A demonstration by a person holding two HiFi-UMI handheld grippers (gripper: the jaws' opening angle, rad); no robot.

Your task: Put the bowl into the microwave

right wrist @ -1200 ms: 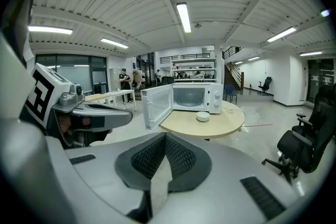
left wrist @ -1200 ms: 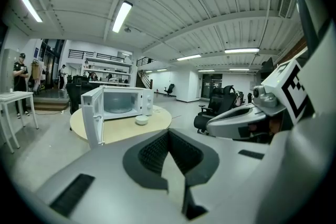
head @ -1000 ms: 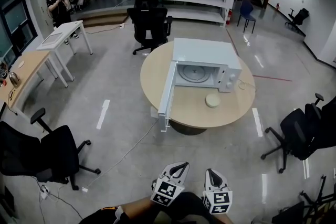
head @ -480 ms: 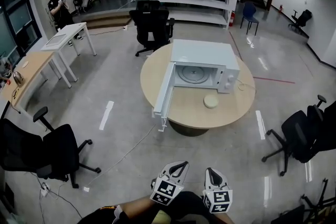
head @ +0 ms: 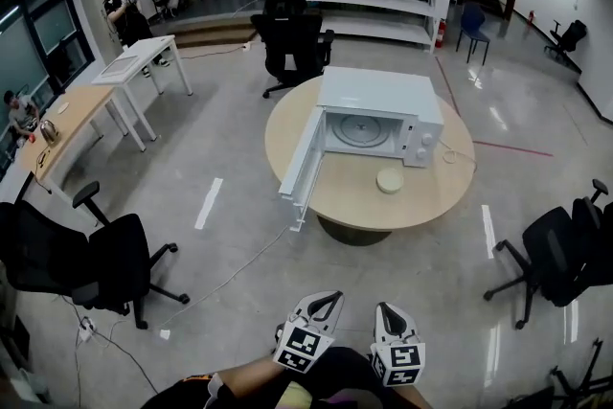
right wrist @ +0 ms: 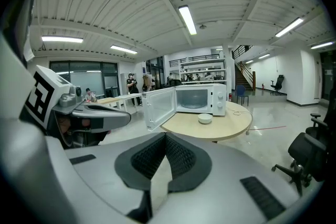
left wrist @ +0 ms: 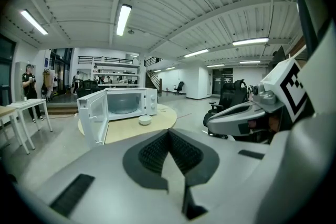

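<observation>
Here, a round white bowl rests on a round wooden table.

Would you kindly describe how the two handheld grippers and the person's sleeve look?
Both the left gripper and right gripper have pale grey, tapering shells with black ridged pads. Each carries a white cube bearing black square markers. The left arm's sleeve is dark.

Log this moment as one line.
bowl on table | microwave door open | left gripper jaws shut, empty | right gripper jaws shut, empty
</observation>
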